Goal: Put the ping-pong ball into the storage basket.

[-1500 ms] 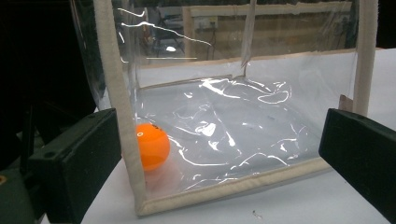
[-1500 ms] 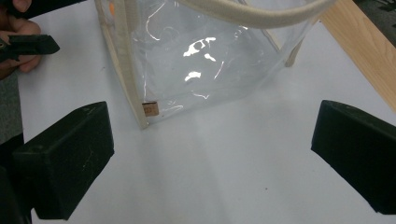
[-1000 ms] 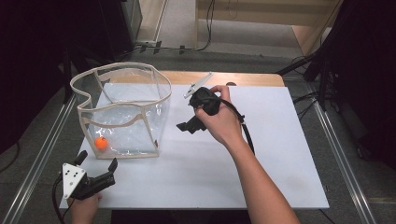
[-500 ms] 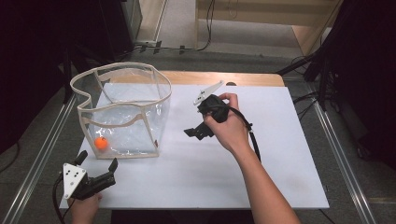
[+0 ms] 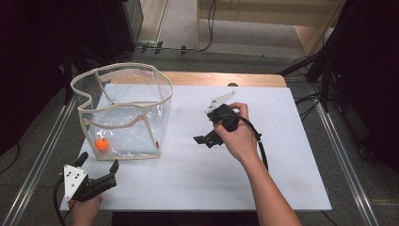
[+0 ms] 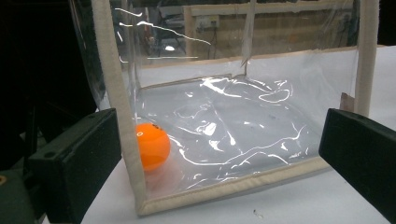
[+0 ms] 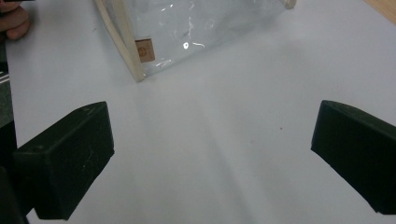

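**benchrat:** While the high view had the whole white table laid out, it made the clear bag look like a shiny blob with an orange ball in its near left corner. The left gripper view was way better: ball sat on the bag's floor right behind the beige corner seam, and the crinkled plastic bottom showed clearly. Left gripper sat at the table's near left corner, just in front of the bag, jaws spread wide with nothing between them.

**tilt_sensor:** And the right one?

**benchrat:** Right gripper was held mid-table, right of the bag and apart from it. From above its jaws were partly hidden by the hand, but the right gripper view showed them wide apart over bare table, with the bag's lower corner and a small brown label farther off. That label wasn't readable from above at all.

**tilt_sensor:** Anything changed from a second before?

**benchrat:** Yeah, the right hand had pulled back toward the person and a bit to the right, away from the table's far edge. Left gripper, bag and ball stayed where they were.
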{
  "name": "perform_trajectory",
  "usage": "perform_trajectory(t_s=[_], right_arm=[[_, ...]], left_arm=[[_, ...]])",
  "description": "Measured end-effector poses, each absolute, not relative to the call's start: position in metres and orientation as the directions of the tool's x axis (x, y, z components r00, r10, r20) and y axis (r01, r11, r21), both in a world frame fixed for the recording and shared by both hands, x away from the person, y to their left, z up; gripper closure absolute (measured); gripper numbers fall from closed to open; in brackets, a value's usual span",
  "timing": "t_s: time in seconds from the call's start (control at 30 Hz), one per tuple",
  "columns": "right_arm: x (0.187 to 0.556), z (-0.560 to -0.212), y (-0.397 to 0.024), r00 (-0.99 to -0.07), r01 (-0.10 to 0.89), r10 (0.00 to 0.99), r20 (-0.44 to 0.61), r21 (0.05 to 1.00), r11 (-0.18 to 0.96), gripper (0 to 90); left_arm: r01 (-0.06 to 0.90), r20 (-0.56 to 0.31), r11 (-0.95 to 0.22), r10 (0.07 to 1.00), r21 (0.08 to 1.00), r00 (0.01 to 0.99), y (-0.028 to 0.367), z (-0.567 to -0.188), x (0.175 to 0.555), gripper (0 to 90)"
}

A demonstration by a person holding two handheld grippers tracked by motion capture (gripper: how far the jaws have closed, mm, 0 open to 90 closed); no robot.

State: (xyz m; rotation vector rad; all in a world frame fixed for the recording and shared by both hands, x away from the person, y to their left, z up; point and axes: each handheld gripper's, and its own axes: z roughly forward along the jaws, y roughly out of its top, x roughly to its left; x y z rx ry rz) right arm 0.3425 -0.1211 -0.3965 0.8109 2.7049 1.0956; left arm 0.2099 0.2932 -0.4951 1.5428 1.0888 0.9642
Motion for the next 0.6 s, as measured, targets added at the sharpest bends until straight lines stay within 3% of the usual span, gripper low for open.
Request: perform_trajectory(t_s=[0.6], right_arm=[[0.326,-0.423,-0.151,-0.829,0.46,0.546,0.123,0.705,0.54,0.0]], left_arm=[[0.181,0.067,-0.122,0.957,0.976,0.282,0.293,-0.495,0.21,0.0]])
